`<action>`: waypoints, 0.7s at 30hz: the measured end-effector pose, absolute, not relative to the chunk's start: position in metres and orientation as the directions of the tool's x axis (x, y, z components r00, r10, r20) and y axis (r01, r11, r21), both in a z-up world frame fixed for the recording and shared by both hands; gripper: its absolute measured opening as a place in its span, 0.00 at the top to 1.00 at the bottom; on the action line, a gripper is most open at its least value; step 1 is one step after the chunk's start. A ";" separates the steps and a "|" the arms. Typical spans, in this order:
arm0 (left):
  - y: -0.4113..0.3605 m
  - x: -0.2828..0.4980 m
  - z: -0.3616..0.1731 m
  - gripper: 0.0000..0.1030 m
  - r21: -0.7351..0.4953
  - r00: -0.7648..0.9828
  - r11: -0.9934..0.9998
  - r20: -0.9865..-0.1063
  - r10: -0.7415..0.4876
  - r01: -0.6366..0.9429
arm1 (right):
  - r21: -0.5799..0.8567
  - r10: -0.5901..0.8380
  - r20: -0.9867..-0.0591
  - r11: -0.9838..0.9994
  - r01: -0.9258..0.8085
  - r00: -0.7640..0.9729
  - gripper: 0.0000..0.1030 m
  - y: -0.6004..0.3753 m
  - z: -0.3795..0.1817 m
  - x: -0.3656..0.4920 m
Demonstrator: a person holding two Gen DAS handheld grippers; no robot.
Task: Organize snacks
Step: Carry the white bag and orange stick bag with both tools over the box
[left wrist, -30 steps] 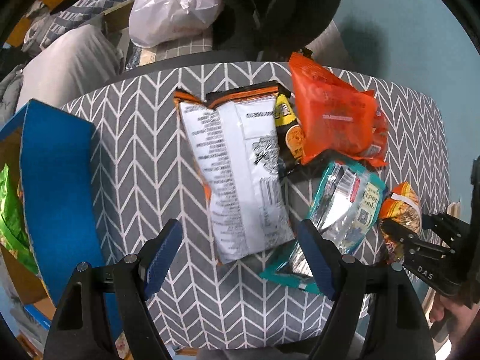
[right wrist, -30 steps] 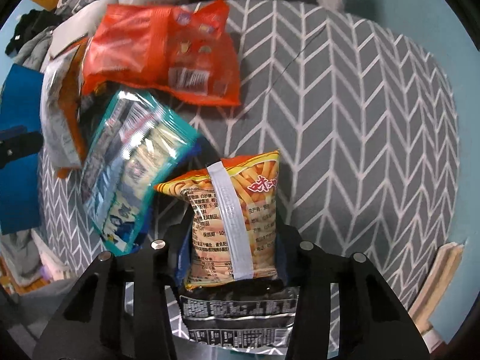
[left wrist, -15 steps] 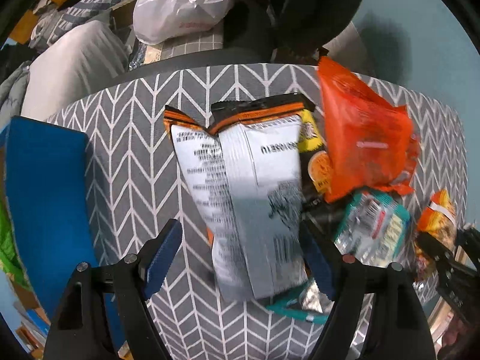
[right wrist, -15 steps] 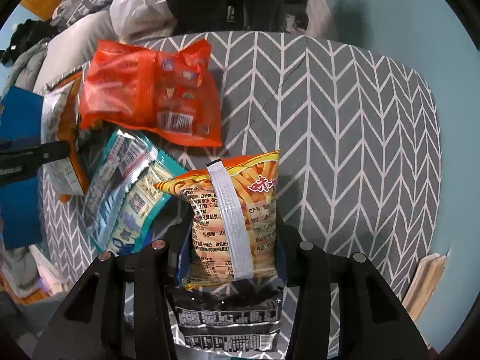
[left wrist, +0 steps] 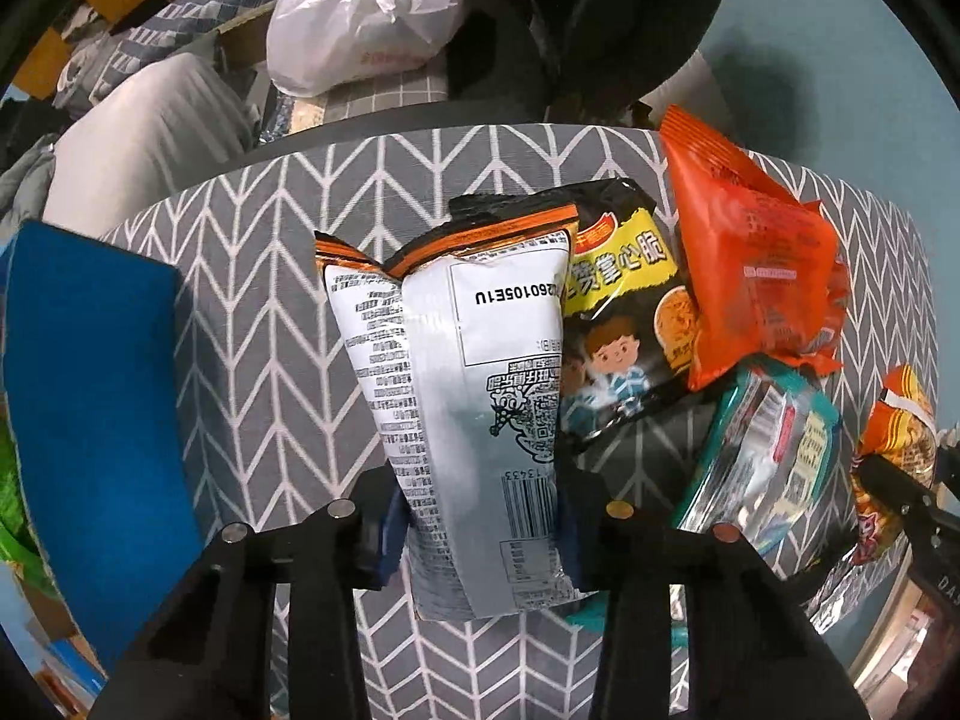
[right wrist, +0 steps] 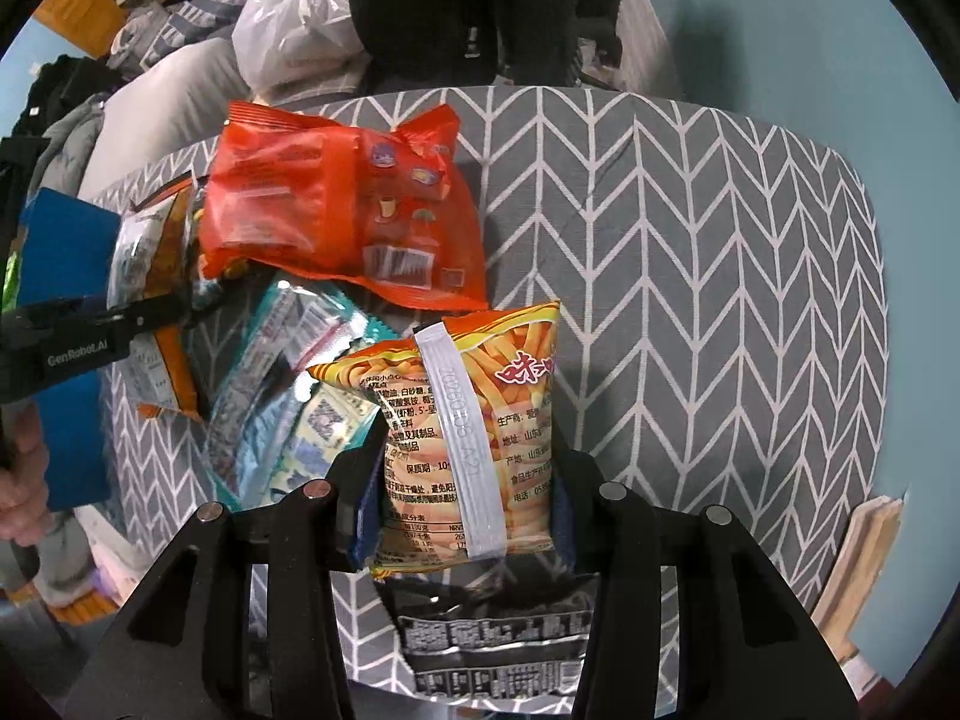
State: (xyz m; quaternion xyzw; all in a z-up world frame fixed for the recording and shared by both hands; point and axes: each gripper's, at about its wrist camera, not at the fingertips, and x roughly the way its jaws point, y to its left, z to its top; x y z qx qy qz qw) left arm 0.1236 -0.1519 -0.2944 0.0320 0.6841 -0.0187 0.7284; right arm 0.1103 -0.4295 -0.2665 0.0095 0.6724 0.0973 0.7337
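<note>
My left gripper [left wrist: 477, 531] is shut on a tall white and silver chip bag [left wrist: 474, 384] with an orange top edge and holds it upright over the grey chevron table [left wrist: 264, 312]. My right gripper [right wrist: 462, 516] is shut on a small orange fries-print snack pack [right wrist: 474, 438]. On the table lie a black and yellow noodle pack [left wrist: 624, 324], an orange-red bag [left wrist: 750, 264] and a teal and silver pack [left wrist: 762, 462]. The orange-red bag [right wrist: 342, 210] and teal pack [right wrist: 282, 396] also show in the right wrist view.
A blue box [left wrist: 90, 396] stands at the table's left edge. A black and silver packet [right wrist: 492, 642] lies under the right gripper. A white plastic bag [left wrist: 366, 12] and bedding lie beyond the table. The table's right half [right wrist: 690, 276] is bare cloth.
My left gripper has closed on the white chip bag and lifted it, baring the black and yellow pack beneath. My right gripper has risen with the fries pack.
</note>
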 end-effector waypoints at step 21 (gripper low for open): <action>-0.127 0.061 -0.223 0.62 0.021 0.154 0.989 -0.988 -0.001 0.143 | 0.154 0.176 -0.976 0.974 -0.166 0.131 0.57 -0.381 -0.225 0.073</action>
